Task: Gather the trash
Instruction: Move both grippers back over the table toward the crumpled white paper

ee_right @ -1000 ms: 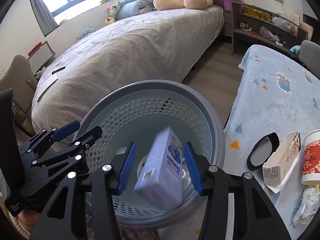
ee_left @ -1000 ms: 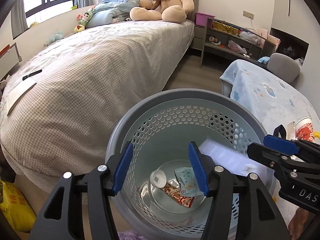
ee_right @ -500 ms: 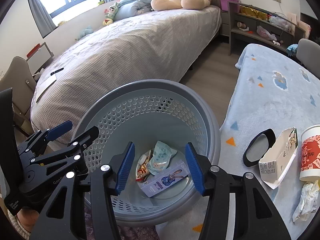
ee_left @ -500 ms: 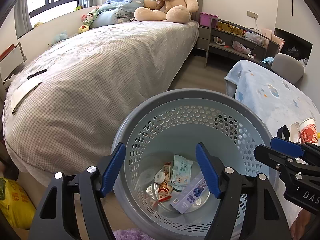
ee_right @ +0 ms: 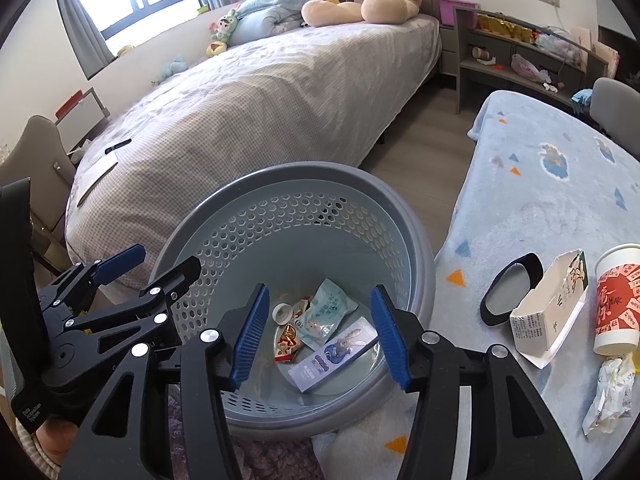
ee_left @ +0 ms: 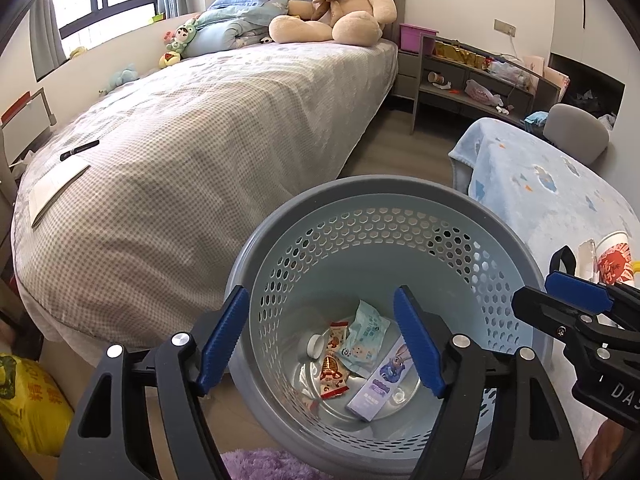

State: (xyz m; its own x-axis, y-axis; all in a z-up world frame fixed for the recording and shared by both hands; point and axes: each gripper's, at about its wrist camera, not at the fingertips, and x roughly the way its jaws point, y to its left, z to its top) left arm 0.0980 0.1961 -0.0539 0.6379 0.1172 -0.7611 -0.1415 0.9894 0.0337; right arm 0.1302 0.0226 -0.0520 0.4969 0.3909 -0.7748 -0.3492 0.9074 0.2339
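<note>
The left gripper points steeply down over the round grey plastic basket with a perforated wall. Its blue-padded jaws stand wide apart and hold nothing; they have just been opening. In the left wrist view one blue pad is at about 8 o'clock of the basket's rim, outside the wall, and the other is over the inside at about 4 o'clock.

On the bottom of the basket the trash lies together. From the left there is a small white round cap, then a red and orange snack wrapper, then a pale blue soft packet with a cartoon face, touching the wrapper. At about 5 o'clock of the basket's floor lies a long lilac cardboard box with a cartoon rabbit, flat on its side and tilted diagonally.

The right gripper also tilts steeply downward over the same basket, just beside the left one. Its jaws are spread apart and empty, with the lilac box seen far below between them, not touched.

To the right of the basket, at about 3 o'clock in the right wrist view, the table with a light blue patterned blanket carries more things: a black oval case, an open white paper carton, a white and red paper cup standing upright, and a crumpled white wrapper near the edge.
</note>
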